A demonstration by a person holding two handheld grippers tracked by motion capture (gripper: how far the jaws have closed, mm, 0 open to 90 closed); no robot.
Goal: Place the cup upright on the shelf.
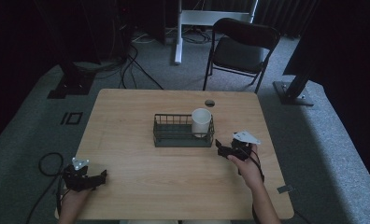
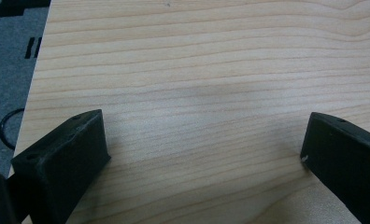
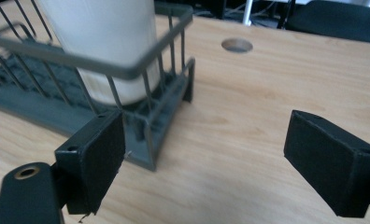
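- The wooden tabletop (image 1: 141, 182) is seen in the high view with a round cable hole (image 1: 209, 103) near its far edge — most of its surface is bare.
- A dark wire basket (image 1: 174, 138) is set near the middle of the tabletop, slightly toward the far side; in the right gripper view its near corner (image 3: 150, 140) is seen just beyond the left jaw.
- A white paper cup (image 1: 201, 122) is stood upright inside the basket, at its right end, with its rim raised above the wire wall; in the right gripper view the cup's wall (image 3: 103, 42) is seen behind the bars.
- The right hand-held gripper (image 1: 230, 148) is held just beside the basket's right end, apart from it, with its jaws spread wide and nothing between them (image 3: 204, 154).
- The left hand-held gripper (image 1: 87, 179) is kept at the near left corner of the tabletop, well apart from the basket; its jaws are spread too, with only bare wood between them (image 2: 206, 154).
- The step in hand is judged to be an approach to the cup by the right hand-held gripper — no contact is made yet.
- The next move is judged to call for the right jaws to be lifted over the wire rim, set to either side of the cup's wall and closed gently, since a thin paper wall is likely to be crushed by a hard pinch.
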